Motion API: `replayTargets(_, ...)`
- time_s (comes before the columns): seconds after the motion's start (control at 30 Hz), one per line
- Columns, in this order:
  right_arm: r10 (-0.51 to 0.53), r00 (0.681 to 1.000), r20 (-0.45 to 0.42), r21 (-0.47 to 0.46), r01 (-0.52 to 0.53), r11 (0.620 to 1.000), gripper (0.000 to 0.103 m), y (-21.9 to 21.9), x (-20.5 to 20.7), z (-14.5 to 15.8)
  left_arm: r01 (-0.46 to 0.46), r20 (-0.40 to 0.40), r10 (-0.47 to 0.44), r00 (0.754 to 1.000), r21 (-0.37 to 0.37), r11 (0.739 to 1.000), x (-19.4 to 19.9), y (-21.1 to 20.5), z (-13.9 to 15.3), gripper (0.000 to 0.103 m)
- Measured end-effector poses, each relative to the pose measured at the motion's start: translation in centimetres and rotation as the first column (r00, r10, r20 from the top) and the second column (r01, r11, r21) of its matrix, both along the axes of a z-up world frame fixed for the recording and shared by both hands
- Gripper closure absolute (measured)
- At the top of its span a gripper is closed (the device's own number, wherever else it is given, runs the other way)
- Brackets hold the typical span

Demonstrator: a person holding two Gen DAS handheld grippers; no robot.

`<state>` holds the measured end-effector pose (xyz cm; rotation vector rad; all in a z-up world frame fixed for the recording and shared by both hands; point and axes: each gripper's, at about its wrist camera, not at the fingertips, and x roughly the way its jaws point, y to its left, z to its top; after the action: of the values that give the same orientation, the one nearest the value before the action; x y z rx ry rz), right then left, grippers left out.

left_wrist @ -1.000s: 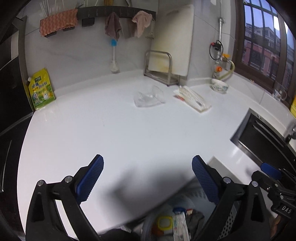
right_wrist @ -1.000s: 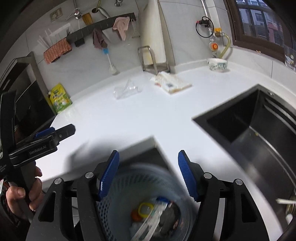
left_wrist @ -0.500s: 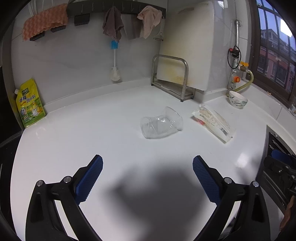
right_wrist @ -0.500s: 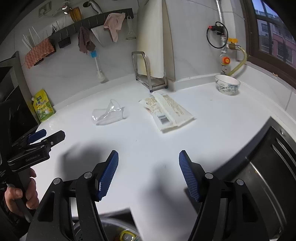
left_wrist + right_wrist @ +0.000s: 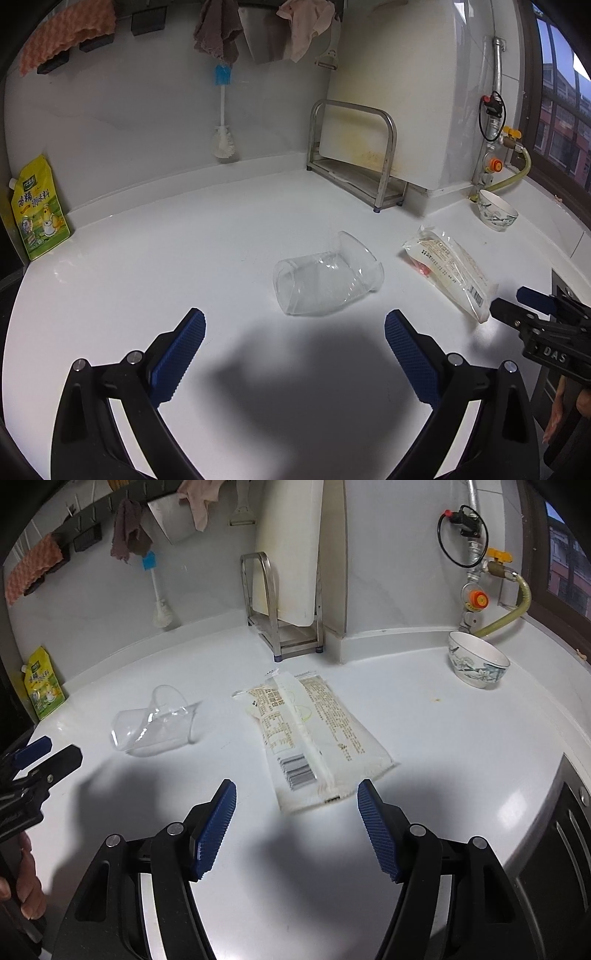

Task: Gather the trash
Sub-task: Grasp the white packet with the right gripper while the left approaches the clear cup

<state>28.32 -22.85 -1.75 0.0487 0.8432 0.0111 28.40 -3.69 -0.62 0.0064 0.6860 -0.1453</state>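
Lying on its side at the centre of the left wrist view, a crushed clear plastic cup (image 5: 327, 282) is seen on the white countertop (image 5: 147, 266), just beyond the left gripper (image 5: 295, 328), whose blue-padded fingers are spread wide apart with nothing between them. To the cup's right a flat white printed food wrapper (image 5: 452, 271) is laid, apart from the cup. At the right edge of that frame the black tip of the right gripper (image 5: 517, 312) is seen near the wrapper's barcode end. In the right wrist view the right gripper is held with its fingers wide apart and empty, the wrapper (image 5: 314, 734) lying just ahead of them at frame centre and the cup (image 5: 155, 722) at centre left. A patterned white ceramic bowl (image 5: 476, 664) is placed at the upper right, a steel rack (image 5: 280, 627) with a white cutting board at top centre, and a yellow-green pouch (image 5: 42, 686) at the far left.
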Motion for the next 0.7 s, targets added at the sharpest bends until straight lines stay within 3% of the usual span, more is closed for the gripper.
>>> replayTargets(0.13,0.013,1.0,-0.015,-0.023,-0.013,1.0,0.037,0.1,2.1,-0.6,0.001,-0.006,0.0,1.0,0.004,1.0,0.8,-0.4,-0.3,0.007)
replayTargets(0.23,0.039,0.999,-0.027,-0.04,-0.041,0.998,0.032,0.3,3.7,-0.9,0.006,-0.019,-0.006,1.0,0.004,1.0,1.4,-0.6,-0.6,0.007)
replayTargets(0.43,0.053,0.995,-0.078,-0.103,-0.061,0.993,0.032,0.4,6.8,-1.8,0.006,-0.026,-0.006,1.0,0.004,1.0,1.7,-0.6,-0.9,0.007)
replayTargets(0.7,0.058,0.987,-0.151,-0.117,-0.076,0.99,0.032,1.0,9.2,-3.6,-0.002,-0.028,0.001,1.0,-0.005,1.0,2.2,-0.2,-1.1,0.007)
